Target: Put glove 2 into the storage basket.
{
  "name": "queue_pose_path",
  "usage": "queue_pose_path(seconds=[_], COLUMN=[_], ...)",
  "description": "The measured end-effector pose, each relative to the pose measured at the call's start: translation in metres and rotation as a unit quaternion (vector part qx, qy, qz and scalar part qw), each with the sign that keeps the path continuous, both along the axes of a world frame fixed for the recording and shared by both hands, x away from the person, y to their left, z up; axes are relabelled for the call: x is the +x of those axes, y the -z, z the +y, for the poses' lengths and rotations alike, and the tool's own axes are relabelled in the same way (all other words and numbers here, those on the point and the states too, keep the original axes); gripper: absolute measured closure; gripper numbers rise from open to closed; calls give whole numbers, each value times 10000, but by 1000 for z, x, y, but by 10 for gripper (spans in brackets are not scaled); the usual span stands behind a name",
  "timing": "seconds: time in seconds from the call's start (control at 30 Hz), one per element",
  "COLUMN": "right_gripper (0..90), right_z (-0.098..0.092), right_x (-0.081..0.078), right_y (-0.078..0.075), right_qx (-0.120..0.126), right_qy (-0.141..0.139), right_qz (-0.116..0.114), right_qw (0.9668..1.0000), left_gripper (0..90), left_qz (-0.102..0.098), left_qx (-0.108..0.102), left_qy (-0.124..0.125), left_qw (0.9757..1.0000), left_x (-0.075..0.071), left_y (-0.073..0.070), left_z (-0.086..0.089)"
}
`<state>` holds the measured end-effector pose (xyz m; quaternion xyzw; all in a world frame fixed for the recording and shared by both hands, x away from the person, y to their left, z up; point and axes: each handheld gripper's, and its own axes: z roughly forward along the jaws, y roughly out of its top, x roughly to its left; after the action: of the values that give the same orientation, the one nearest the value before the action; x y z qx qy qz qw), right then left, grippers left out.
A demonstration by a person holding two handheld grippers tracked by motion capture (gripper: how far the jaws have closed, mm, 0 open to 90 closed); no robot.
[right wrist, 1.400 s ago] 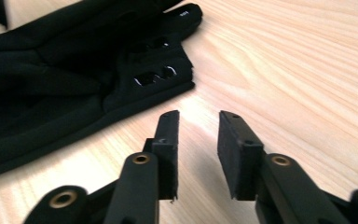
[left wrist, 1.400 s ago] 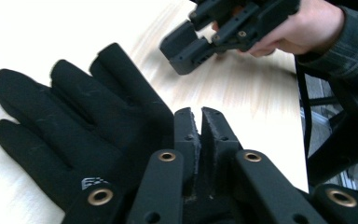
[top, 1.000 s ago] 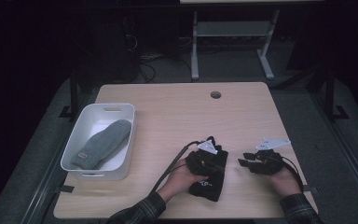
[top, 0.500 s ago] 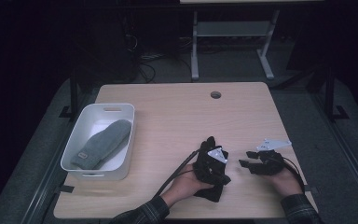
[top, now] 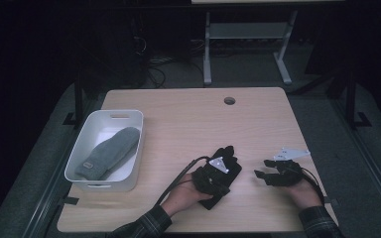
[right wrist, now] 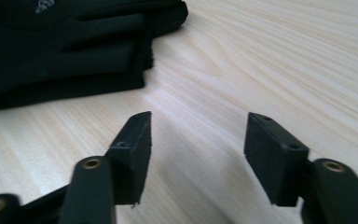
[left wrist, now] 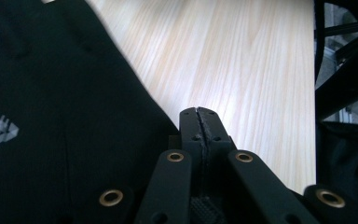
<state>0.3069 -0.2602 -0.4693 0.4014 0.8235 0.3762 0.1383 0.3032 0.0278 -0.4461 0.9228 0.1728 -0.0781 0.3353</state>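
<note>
High view: the left gripper [top: 222,166] was seen resting on a black fabric glove [top: 218,191] lying flat on the pale wooden table [top: 188,124]. The right gripper [top: 265,175] was held just to the right of the glove, apart from it. Well to the left of both grippers stood a white plastic bin [top: 129,183] holding a grey knitted mitten [top: 108,153].

Left gripper view: the jaws of the left gripper [left wrist: 199,114] were seen clenched together, pad to pad. The black glove [left wrist: 51,116] lay directly to their left and under the linkage. Whether a thin fold of fabric was pinched between the pads could not be told; none was seen at the tips.

Right gripper view: the right gripper [right wrist: 196,135] was seen released, with bare table [right wrist: 284,56] between the pads; its jaws had just been opening. The glove [right wrist: 60,51] lay ahead and to the left, not touching them.

Judgement: the glove appeared bound for the bin beside the mitten. Risk noted: if the clenched pads held little or no fabric, a lift would leave the glove behind or drop it short of the bin. With the right jaws off the glove, no second hold would catch it.
</note>
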Motion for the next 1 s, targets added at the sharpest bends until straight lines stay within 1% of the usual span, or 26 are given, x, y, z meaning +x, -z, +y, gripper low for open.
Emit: queue_pose_path(seconds=[0.1, 0.17, 0.27, 0.33, 0.43, 0.5, 0.53, 0.6, 0.67, 0.73, 0.77, 0.83, 0.87, 1.0], right_gripper=[326, 310, 298, 292, 283, 280, 278, 273, 262, 256, 252, 242, 239, 225], right_z=[-1, -1, -1, 0, 0, 0, 0, 1, 1, 1, 1, 1, 1, 1], right_x=[1, 2, 3, 3, 3, 3, 3, 3, 4, 4, 3, 3, 3, 3], right_y=[1, 2, 3, 4, 5, 6, 6, 7, 8, 8, 8, 8, 9, 9], right_qx=[-76, -90, -147, -155, -152, -167, -177, -230, -256, -266, -266, -262, -262, -229], right_qy=[85, 125, 141, 156, 129, 120, 129, 124, 100, 107, 107, 106, 96, 98], right_qz=[-16, -56, -34, -3, 9, 9, 27, 36, 23, 13, 16, 19, 9, 0], right_qw=[9999, 9999, 9998, 9998, 9998, 9998, 9998, 9997, 9996, 9996, 9996, 9996, 9996, 9997], left_gripper=[890, 890, 890, 884, 842, 789, 748, 665, 588, 520, 468, 394, 357, 272], left_qz=[-57, -106, -185, -201, -301, -449, -523, -650, -839, -844, -874, -1020, -1031, -923], left_qx=[87, 142, 228, 177, 75, -6, -43, -17, 13, -53, -27, 152, 160, 186], left_qy=[-109, -184, -309, -371, -378, -393, -393, -402, -444, -443, -443, -359, -378, -292], left_qw=[9999, 9997, 9991, 9990, 9988, 9982, 9978, 9971, 9955, 9954, 9952, 9940, 9938, 9951], left_x=[1, 2, 4, 5, 6, 9, 11, 17, 25, 34, 38, 45, 48, 57], left_y=[0, 0, -2, -3, -12, -19, -23, -28, -32, -32, -31, -27, -25, -14], left_z=[13, 22, 35, 42, 48, 49, 49, 49, 48, 48, 47, 45, 43, 37])
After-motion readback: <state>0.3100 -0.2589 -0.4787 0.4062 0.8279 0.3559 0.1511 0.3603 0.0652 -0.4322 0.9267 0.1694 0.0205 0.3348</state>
